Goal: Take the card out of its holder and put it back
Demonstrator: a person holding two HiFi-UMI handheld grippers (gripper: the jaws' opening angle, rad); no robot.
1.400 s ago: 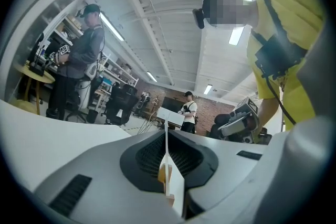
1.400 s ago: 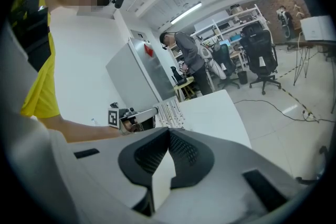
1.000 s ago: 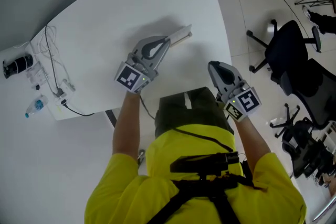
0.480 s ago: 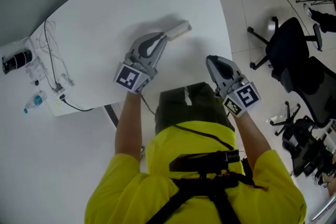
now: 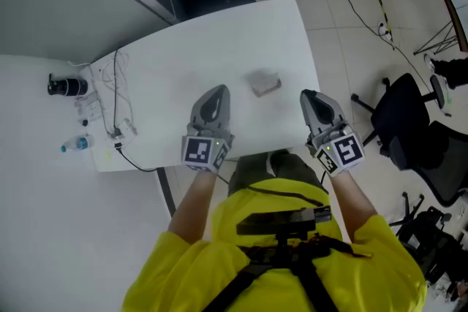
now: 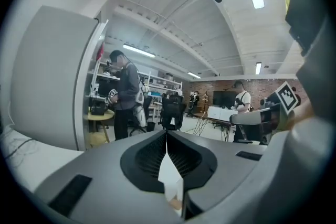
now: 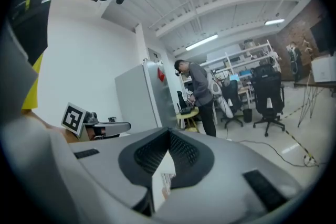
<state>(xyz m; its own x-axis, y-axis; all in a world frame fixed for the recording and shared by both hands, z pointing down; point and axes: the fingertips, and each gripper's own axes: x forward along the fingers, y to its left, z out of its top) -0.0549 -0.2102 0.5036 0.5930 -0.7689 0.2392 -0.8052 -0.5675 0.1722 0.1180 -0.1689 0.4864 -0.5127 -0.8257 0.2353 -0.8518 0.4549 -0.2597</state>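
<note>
1. both tongs have drawn back toward the near edge of the white table [image 5: 219,40] since the earlier frame. the left gripper [image 5: 217,91], which was up against the card holder then, is now clear of it.
2. at the table's far left lie a black cylinder [image 5: 66,86], a small bottle [image 5: 75,146] and loose cables [image 5: 117,102].
3. the left gripper's jaws are closed tip to tip with nothing between them.
4. the card holder [image 5: 265,82] lies alone on the table, ahead of and between the two grippers, touching neither. the card itself cannot be told apart from the holder.
5. the right gripper [image 5: 308,94] is near the table's right edge, its jaws together and empty.
6. a black office chair [image 5: 409,113] stands on the floor to the right of the table.
</note>
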